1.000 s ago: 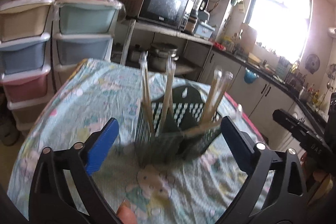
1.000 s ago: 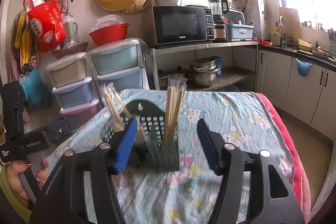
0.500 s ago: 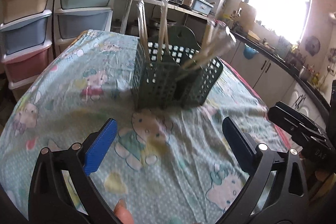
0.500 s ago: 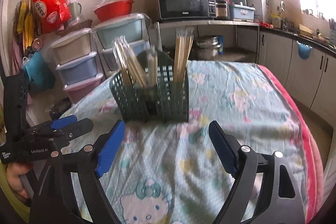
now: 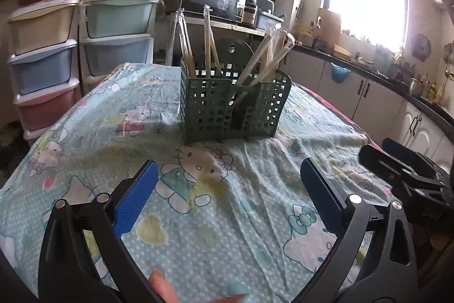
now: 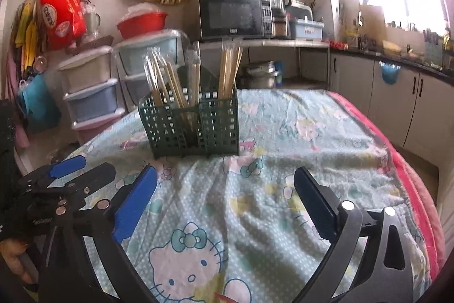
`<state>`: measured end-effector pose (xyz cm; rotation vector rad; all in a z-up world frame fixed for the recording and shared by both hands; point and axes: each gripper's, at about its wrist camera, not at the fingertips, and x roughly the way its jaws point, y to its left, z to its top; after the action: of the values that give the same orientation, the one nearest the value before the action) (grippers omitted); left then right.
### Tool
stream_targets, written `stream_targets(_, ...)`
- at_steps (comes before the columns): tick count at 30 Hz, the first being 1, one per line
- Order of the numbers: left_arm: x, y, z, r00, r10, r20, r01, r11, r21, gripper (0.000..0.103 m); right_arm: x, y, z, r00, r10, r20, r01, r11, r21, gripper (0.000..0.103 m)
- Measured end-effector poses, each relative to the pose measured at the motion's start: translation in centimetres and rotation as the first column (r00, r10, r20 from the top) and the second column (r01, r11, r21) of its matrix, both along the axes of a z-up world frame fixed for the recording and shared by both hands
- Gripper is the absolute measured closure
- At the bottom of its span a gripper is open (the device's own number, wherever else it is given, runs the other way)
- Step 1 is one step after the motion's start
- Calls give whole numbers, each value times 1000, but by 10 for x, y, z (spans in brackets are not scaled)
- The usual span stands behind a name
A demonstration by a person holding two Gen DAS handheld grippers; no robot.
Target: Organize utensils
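We hold 2 grippers above a table covered in a cartoon-cat tablecloth [image 5: 85, 132]. In the left wrist view, the left gripper [image 5: 227, 198] fills the lower part of the frame, its blue-padded fingers spread wide with nothing between them. In the right wrist view, the right gripper [image 6: 227, 198] sits in the same lower position, also spread wide and empty.

The task's thing, a dark green plastic utensil caddy [image 5: 234, 104], stands upright at the centre of both views, well apart from either gripper. Its mesh walls divide it into compartments. Wrapped wooden chopsticks [image 5: 269, 56] stand in them: in the left view, upright bundles at the caddy's left and a bundle leaning toward the upper right. We see no loose utensils on the cloth.

We judge that the sorting looks finished or nearly so, with both tools released and hanging clear of the caddy. If anything remains, the next move likely calls for checking each compartment, or straightening the leaning bundle with a light pinch near its top, taking care not to tip the caddy.

Across the top of both frames, a microwave [image 6: 229, 16] and stacked plastic drawers [image 5: 42, 61] line the wall.
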<state>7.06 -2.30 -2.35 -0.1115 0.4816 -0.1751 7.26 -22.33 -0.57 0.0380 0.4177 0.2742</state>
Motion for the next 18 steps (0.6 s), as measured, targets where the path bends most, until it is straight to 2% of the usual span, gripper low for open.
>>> stream_targets(2,0,1,-2,1000,7,0,-7,1000,1,11,-9,-1,1,998,-12,64,13,1000,-14,7)
stream_targets(7,-2,3,-5,1000,19,1,-19,1000,-5,11,-21,-7,0,988,-24,155,24,1000,2,7)
stream_targets(18,-6,3,-3,999,20,30,-20,1000,-7,11,-21,-6,-5,989,-31,145,30,1000,4,7)
